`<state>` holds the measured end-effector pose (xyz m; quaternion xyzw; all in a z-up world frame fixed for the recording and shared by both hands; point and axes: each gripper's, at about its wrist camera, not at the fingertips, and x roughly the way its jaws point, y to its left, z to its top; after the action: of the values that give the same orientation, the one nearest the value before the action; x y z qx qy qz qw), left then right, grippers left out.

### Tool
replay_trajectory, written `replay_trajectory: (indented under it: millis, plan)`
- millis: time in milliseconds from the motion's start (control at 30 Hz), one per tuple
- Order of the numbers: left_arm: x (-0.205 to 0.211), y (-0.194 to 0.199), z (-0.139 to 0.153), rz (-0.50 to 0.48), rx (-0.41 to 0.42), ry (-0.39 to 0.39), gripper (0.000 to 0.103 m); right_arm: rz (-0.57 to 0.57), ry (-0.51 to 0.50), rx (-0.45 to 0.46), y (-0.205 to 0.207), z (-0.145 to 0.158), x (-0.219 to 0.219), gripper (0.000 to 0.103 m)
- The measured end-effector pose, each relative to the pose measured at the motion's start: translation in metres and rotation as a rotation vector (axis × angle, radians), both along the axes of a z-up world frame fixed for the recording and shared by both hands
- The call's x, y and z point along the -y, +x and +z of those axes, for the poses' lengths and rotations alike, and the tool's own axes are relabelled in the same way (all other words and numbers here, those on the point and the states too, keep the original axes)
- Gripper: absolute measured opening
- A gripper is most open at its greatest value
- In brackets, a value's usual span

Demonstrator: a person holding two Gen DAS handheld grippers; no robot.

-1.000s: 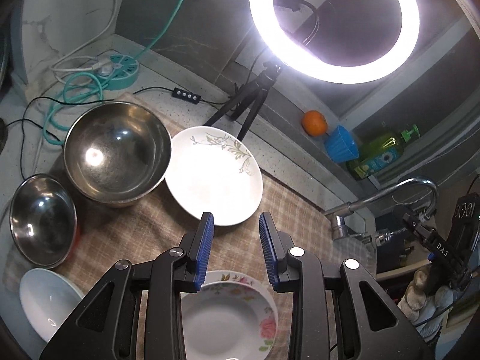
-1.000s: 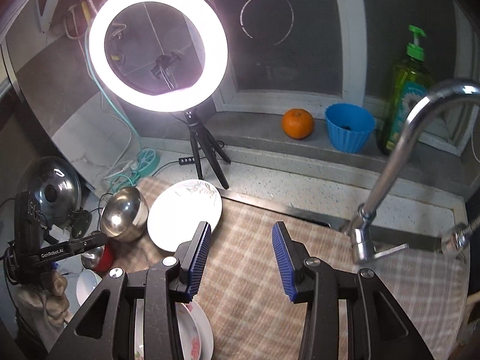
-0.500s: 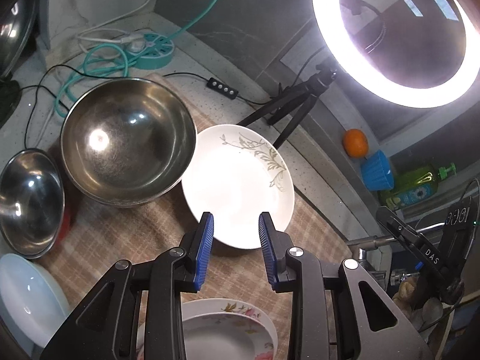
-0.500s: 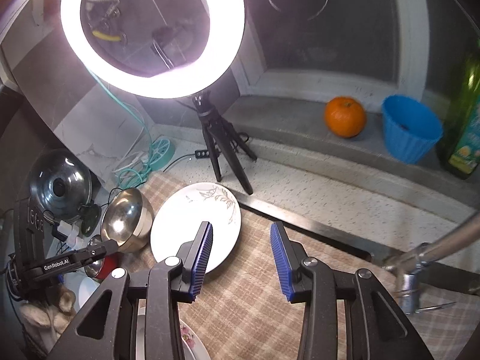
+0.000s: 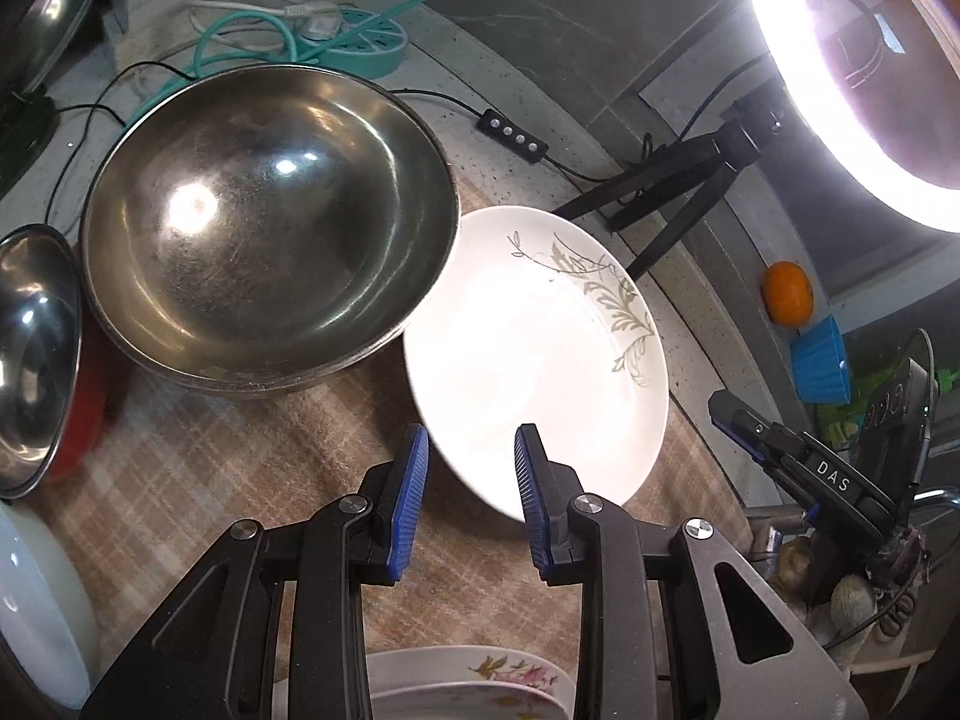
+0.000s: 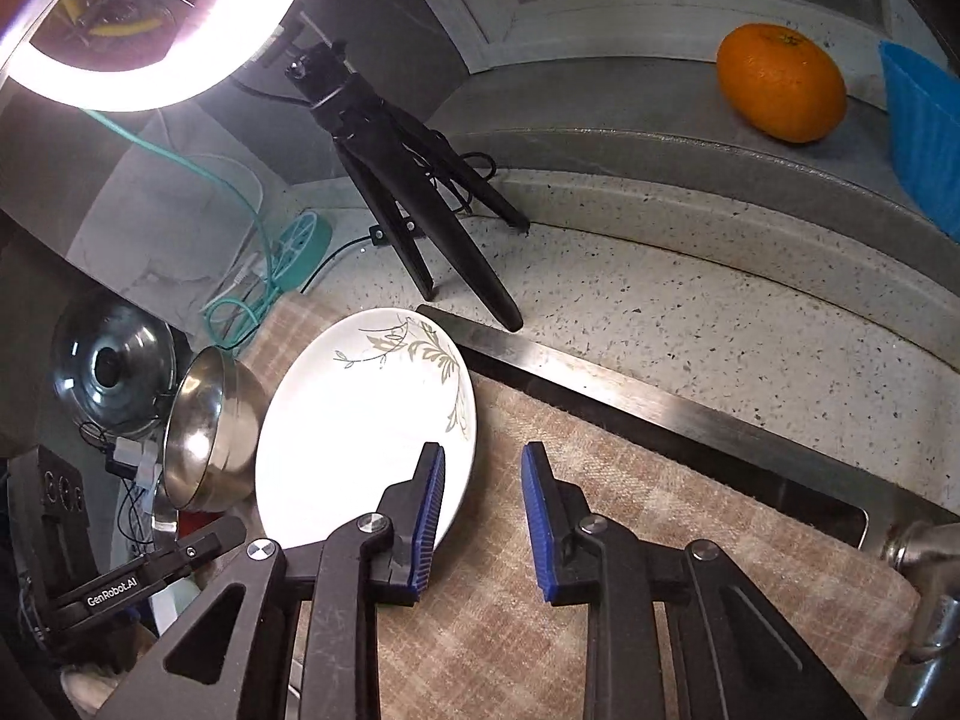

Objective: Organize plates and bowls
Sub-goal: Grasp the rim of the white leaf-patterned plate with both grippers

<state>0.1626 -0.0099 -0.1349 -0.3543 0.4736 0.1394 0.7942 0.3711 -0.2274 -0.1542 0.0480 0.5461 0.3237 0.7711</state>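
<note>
A white plate with a grey leaf pattern [image 5: 540,360] lies on the checked cloth [image 5: 252,468], its left rim tucked under a large steel bowl [image 5: 264,228]. My left gripper [image 5: 472,450] hovers over the plate's near rim, jaws a little apart, pads touching nothing. In the right wrist view the same plate [image 6: 360,420] lies left of my right gripper [image 6: 483,468]. Its jaws are closing; the plate's right rim shows beside the left finger [image 6: 429,498], not pinched. A smaller steel bowl [image 5: 36,354], a white bowl [image 5: 30,600] and a floral plate [image 5: 468,684] sit nearby.
A ring light on a black tripod [image 6: 408,180] stands just behind the plate, with cables and a teal reel [image 5: 360,42] at the back left. An orange [image 6: 780,84] and a blue cup [image 6: 924,138] rest on the sill. A tap [image 6: 924,570] is at the right.
Both grippers have come down and closer to the leaf-pattern plate, which now looms larger. The right gripper swung left toward it and its jaws narrowed.
</note>
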Motion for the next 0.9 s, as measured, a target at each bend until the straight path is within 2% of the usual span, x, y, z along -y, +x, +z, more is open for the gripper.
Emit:
replay_trajectory:
  millis: [167,533,633,900]
  plan:
    - [-0.009,0.001,-0.008,0.026,-0.013,-0.004,0.027,0.005,0.021,-0.043,0.012,-0.014,-0.007,0.022]
    - [-0.017,0.01,-0.018,0.013,-0.032,-0.002,0.026,0.046,0.013,-0.062,0.019,-0.026,-0.027,0.019]
    - [-0.02,0.011,-0.021,0.018,-0.035,-0.002,0.018,0.052,0.011,-0.061,0.021,-0.027,-0.03,0.017]
    - [-0.021,0.023,-0.022,0.004,-0.04,0.007,0.016,0.052,0.009,-0.069,0.024,-0.031,-0.035,0.011]
